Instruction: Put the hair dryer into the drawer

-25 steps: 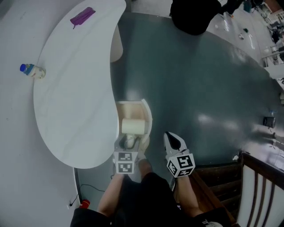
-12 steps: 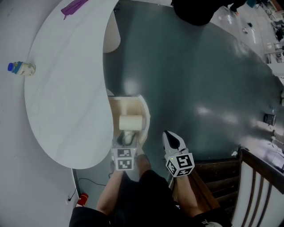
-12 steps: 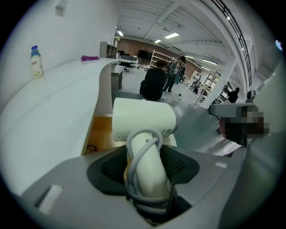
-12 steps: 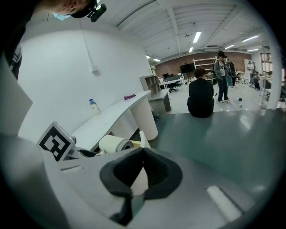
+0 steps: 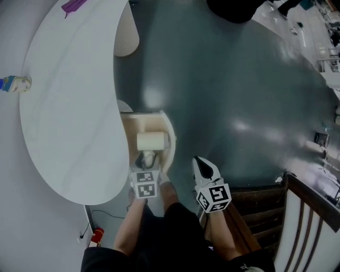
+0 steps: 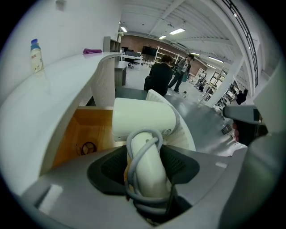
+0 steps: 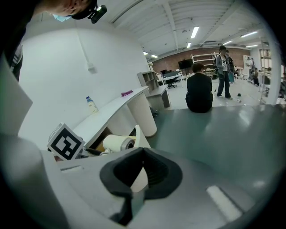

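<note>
A cream hair dryer (image 6: 143, 118) with its grey cord wound round the handle hangs over the open wooden drawer (image 6: 87, 134). My left gripper (image 6: 145, 165) is shut on the handle, and the barrel lies crosswise ahead of the jaws. In the head view the dryer's barrel (image 5: 150, 141) spans the drawer (image 5: 168, 133), which is pulled out from under the white table (image 5: 69, 106), with my left gripper (image 5: 147, 162) just behind it. My right gripper (image 5: 202, 163) is to the right of the drawer, shut with nothing in it. From the right gripper view (image 7: 143, 156) the dryer (image 7: 117, 143) shows to the left.
A small bottle (image 5: 13, 83) and a purple item (image 5: 73, 5) lie on the table. A white cylindrical table leg (image 5: 126, 32) stands beyond the drawer. A wooden chair (image 5: 297, 212) is at the right. A person in black (image 7: 199, 91) sits farther off on the grey floor.
My left gripper has come down with the hair dryer towards the open drawer. The right gripper has also sunk a little beside it. Both grips are unchanged.
</note>
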Demonstrator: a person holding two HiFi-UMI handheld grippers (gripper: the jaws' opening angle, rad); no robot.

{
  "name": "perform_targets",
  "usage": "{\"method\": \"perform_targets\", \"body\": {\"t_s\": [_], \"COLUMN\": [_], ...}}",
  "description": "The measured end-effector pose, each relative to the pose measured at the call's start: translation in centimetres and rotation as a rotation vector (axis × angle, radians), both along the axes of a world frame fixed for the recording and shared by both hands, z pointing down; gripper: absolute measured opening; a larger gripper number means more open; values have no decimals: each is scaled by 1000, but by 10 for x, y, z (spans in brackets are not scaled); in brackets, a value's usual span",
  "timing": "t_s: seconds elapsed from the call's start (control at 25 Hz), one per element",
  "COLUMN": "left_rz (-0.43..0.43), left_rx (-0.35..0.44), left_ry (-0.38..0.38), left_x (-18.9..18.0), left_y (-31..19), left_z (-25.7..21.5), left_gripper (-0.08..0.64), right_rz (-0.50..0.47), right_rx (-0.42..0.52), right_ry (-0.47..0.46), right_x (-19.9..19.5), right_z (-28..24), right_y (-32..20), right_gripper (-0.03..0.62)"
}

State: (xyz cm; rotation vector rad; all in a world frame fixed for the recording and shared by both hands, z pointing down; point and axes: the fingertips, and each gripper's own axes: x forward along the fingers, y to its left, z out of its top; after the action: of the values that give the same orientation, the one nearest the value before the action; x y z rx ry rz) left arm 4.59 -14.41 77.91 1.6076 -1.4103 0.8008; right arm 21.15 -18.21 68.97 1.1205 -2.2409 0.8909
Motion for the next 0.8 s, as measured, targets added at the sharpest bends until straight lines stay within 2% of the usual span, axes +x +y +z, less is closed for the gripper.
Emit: {"method": "perform_targets", "body": {"t_s": [0.4,0.56,0.8], "left_rz": [-29,-12,-42], "left_rx": [-67,-78,-79], "left_ry": [-32,-39,-52], "left_x": [-12,-10,-19], "left_y": [-8,-15,-26], "left_z": [36,45,57], "left_gripper": [244,244,245], "right_rz": [8,7,12], "right_rx": [-26,-35,-34], "right_ry": [-5,-8,-9], "right_x": [-2,-3,-3], "right_z": [15,17,19], "right_y": [-2,0,-2], "right_gripper": [2,2,2]}}
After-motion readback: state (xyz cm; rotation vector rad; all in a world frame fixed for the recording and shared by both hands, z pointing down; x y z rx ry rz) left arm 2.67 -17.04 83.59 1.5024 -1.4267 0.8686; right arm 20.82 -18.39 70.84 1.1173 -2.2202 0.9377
